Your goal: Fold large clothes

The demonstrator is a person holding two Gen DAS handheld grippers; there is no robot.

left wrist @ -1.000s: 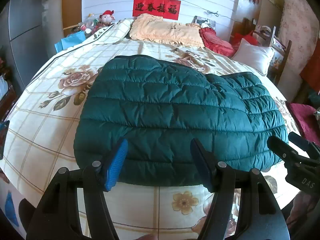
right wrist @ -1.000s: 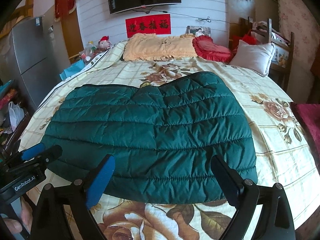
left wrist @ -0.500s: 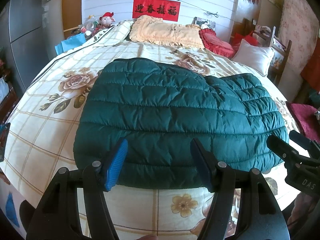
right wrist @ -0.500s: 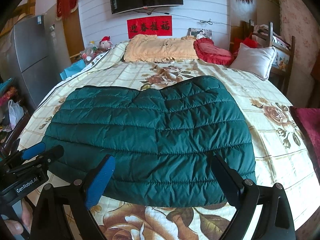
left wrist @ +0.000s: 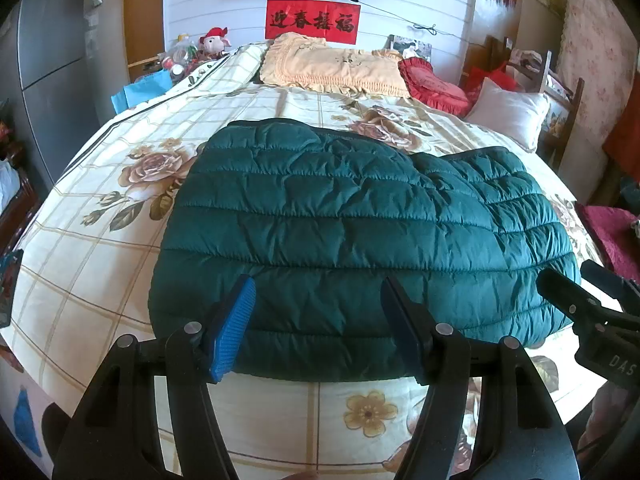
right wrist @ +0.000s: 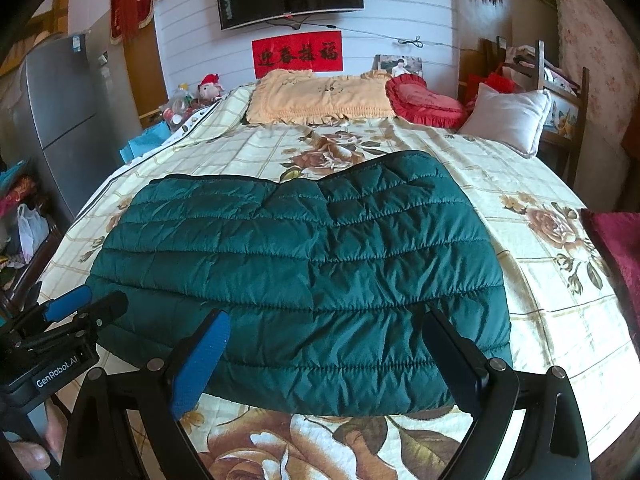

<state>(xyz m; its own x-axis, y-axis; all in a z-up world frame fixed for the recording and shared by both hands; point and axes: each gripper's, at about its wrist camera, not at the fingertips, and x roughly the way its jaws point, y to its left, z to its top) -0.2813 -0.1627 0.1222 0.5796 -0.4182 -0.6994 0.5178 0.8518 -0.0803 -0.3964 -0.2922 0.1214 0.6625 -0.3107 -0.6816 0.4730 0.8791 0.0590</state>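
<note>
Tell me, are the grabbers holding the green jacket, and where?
No, nothing is held. The left gripper and the right gripper both hover open near the front edge of the green jacket, which lies on the bed.

My left claw (left wrist: pixel 316 320) and right claw (right wrist: pixel 332 356) both hang side by side, tilted downward, jaws apart and gripping nothing.

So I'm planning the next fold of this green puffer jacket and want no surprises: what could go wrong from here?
The green puffer jacket is thick and slick-looking, so a fold may spring back open or slide on the floral bedspread. Both the left gripper and the right gripper stand open, off the near hem, so a shallow pinch could catch only one layer.
</note>
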